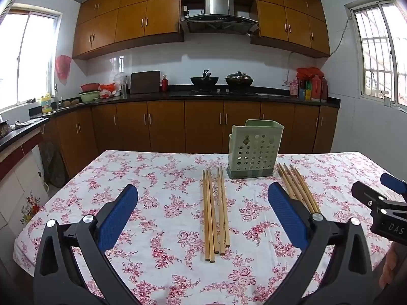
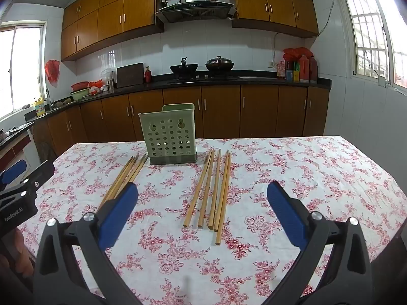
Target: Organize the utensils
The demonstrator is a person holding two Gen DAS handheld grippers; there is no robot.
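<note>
A green perforated utensil holder (image 1: 255, 150) (image 2: 170, 135) stands upright at the far middle of the table. Two bundles of wooden chopsticks lie flat before it. The left bundle (image 1: 215, 211) (image 2: 125, 176) lies between my left gripper's fingers in depth. The right bundle (image 1: 298, 186) (image 2: 211, 193) lies ahead of my right gripper. My left gripper (image 1: 203, 211) is open and empty above the table. My right gripper (image 2: 202, 211) is open and empty too; it also shows at the right edge of the left wrist view (image 1: 381, 203).
The table carries a white cloth with pink flowers (image 1: 157, 178) (image 2: 305, 167). Behind it run brown kitchen cabinets and a dark counter (image 1: 203, 94) with woks, bottles and bowls. Windows sit on both side walls.
</note>
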